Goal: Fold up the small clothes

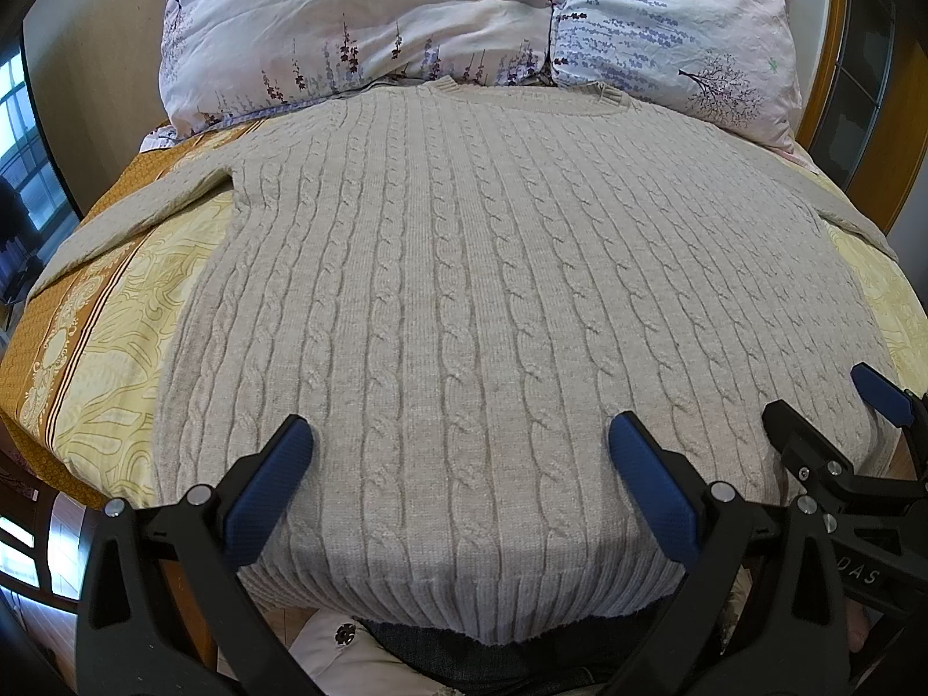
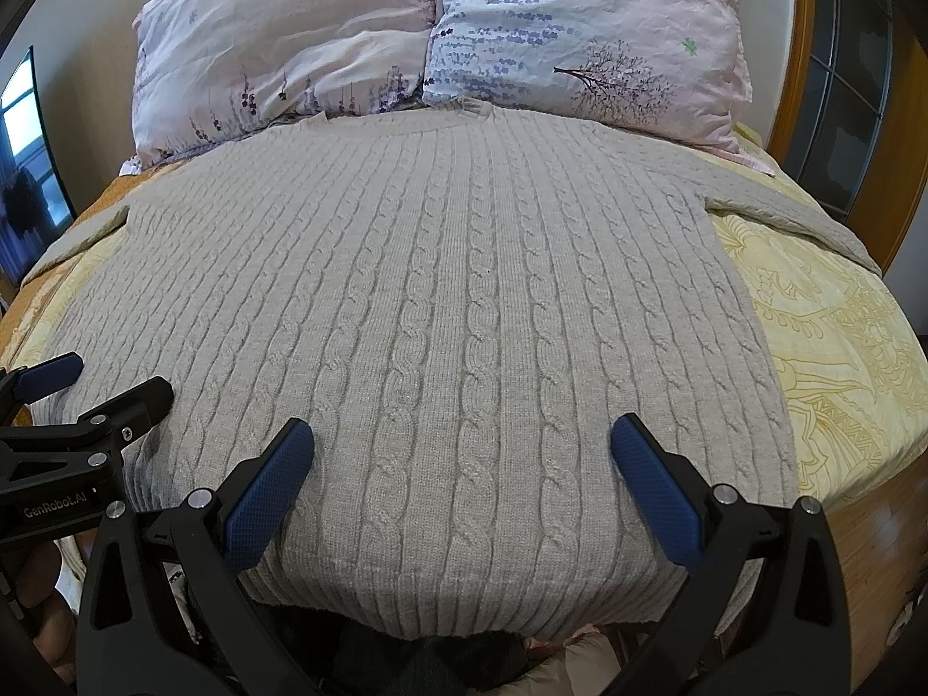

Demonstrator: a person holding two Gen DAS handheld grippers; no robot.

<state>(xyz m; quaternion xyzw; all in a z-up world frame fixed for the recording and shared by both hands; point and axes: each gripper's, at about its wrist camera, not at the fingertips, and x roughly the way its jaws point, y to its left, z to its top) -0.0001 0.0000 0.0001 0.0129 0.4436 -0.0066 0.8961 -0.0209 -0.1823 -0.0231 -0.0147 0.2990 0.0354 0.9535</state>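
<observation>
Your sweater (image 1: 464, 301) lies flat on the bed (image 1: 116, 313), collar toward the pillows (image 1: 359, 23), sleeves spread sideways, ready for a first fold; your left claw (image 1: 461, 446) and right claw (image 2: 462, 449) both hover spread above the sweater's hem, holding nothing

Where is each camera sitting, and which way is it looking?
Left wrist: on the left tool, near the hem of the beige cable-knit sweater, facing the floral pillows; its blue fingers spread open, right tool at the right edge.
Right wrist: on the right tool, same direction; its fingers open, left tool at the left edge.
Shared: sweater flat on the yellow patterned bedspread, pillows.
</observation>
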